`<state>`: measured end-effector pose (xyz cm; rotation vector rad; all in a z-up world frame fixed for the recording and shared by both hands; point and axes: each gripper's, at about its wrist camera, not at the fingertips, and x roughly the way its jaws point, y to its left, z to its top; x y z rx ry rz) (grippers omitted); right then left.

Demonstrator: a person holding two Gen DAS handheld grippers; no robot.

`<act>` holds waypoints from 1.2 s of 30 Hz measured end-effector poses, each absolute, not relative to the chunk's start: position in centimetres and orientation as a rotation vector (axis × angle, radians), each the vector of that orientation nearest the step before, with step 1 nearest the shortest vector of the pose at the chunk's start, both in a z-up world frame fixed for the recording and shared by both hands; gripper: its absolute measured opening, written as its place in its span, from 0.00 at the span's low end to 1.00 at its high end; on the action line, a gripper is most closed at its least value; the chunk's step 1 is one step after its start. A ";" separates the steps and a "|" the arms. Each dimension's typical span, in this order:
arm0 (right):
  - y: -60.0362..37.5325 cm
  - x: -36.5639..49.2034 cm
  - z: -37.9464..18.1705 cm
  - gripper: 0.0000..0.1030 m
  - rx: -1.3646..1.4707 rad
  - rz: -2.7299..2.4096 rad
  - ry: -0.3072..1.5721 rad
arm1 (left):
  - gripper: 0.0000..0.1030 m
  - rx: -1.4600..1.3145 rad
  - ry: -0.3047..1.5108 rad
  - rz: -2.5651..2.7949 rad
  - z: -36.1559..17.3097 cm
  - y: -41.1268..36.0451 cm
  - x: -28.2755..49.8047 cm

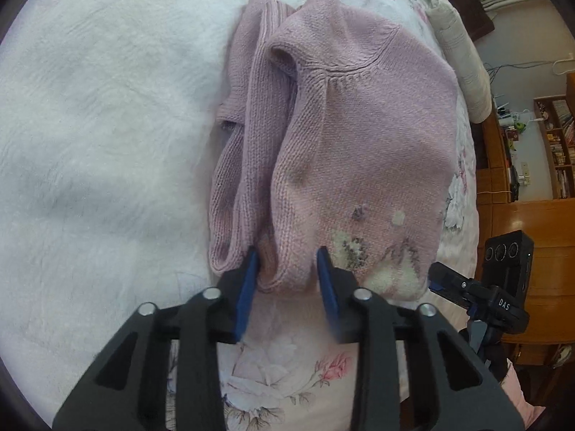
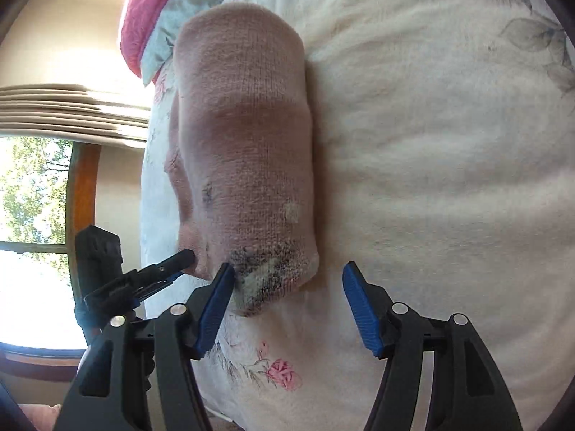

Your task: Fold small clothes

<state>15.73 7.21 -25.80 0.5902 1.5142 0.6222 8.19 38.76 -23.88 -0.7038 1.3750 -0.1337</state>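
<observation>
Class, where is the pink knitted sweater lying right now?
The pink sweater lies bunched on the white fleecy blanket, filling the centre of both wrist views, its near hem between the left tool's open fingers.

A white fluffy blanket covers a floral bedsheet. A bright pink quilted cover lies at the far end. Wooden bookshelves stand beside the bed, a sunlit window opposite.

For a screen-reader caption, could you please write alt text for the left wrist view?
A pink knitted sweater lies bunched on a white fluffy blanket. The left gripper, blue pads apart, straddles a fold of its near hem.
</observation>
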 end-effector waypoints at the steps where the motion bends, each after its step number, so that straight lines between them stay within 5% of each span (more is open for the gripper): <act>1: 7.5 16.0 -26.6 0.62 0.633 0.644 1.535 | 0.16 -0.724 1.378 -0.127 -24.3 39.2 8.1; 3: 8.1 16.5 -27.2 0.44 0.692 0.691 1.544 | 0.14 -0.802 1.360 -0.116 -24.5 40.4 7.8; 8: 10.1 16.3 -24.7 0.31 0.479 0.705 1.505 | 0.13 -0.762 1.308 -0.124 -23.1 42.2 6.5; 17: 12.1 16.2 -26.4 0.33 0.411 0.674 1.546 | 0.21 -0.766 1.342 -0.094 -26.7 42.0 6.6; 22: 12.4 16.6 -23.2 0.44 0.326 0.690 1.501 | 0.45 -0.746 1.352 -0.095 -24.3 43.0 6.5; 33: 13.6 19.0 -19.9 0.50 0.357 0.655 1.410 | 0.48 -0.666 1.211 -0.076 -20.7 44.1 17.2; 36: 13.3 19.1 -20.3 0.50 0.351 0.639 1.420 | 0.38 -0.669 1.220 -0.073 -21.2 43.8 18.9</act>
